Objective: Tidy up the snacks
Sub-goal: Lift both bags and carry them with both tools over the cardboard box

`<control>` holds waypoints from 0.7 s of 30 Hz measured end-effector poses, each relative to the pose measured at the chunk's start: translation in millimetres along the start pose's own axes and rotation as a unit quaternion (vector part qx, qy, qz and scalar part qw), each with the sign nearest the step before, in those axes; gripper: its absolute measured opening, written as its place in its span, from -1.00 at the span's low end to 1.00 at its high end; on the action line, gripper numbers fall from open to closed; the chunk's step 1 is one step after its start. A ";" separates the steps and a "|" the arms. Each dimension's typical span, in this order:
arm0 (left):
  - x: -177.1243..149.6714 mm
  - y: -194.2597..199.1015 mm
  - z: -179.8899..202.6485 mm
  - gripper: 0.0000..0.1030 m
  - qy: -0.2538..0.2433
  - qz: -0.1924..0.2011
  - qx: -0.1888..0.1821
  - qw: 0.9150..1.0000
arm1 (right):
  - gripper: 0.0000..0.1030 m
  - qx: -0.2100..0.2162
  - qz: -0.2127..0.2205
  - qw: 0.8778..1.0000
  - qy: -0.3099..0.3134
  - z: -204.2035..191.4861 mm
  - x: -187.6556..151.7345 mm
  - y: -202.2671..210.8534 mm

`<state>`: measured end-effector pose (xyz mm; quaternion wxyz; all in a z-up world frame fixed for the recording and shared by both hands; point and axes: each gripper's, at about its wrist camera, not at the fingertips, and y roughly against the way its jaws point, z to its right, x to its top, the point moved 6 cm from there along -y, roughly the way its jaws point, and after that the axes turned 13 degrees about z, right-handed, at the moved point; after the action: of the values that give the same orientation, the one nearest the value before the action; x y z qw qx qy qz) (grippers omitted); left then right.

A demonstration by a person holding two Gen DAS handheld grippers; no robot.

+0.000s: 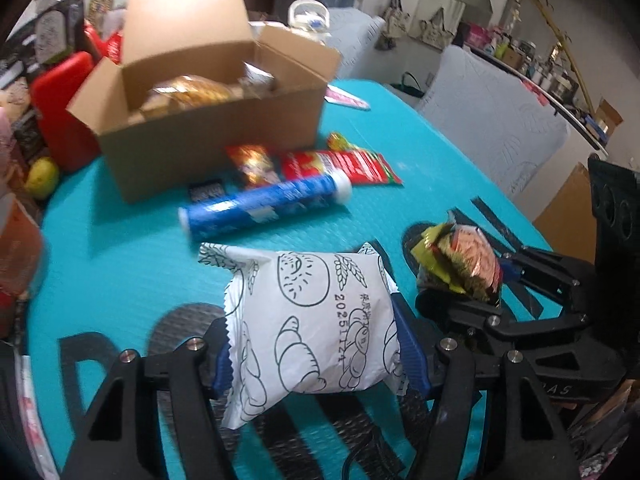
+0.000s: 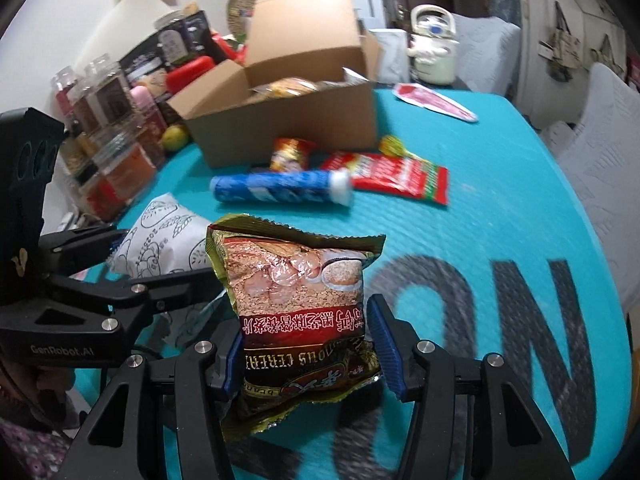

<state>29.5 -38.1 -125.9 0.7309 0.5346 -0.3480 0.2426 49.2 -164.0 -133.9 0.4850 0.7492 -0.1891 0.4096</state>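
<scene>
Left gripper (image 1: 316,344): clamped on white croissant-print packet (image 1: 308,320); right gripper (image 2: 308,344): clamped on gold-red cereal sachet (image 2: 296,300), both above teal mat (image 1: 120,272). Open brown cardboard box (image 1: 208,128): ahead-left, likely destination, left gripper apparently nearer

Box contents (image 1: 188,94) are blurred; the small dark packet (image 1: 206,192) is unreadable.

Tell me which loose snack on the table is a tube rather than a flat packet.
The blue tube with white end caps, lying on its side before the cardboard box.
</scene>
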 end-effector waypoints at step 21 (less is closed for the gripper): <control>102.9 72.9 -46.5 0.27 -0.009 0.146 0.062 0.987 | 0.05 0.087 0.087 0.991 0.047 -59.7 112.3 7.6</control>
<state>53.9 26.9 -10.8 0.6498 0.5247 -0.4131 0.3631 84.8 -102.0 -28.5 0.3889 0.7491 -0.1940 0.4999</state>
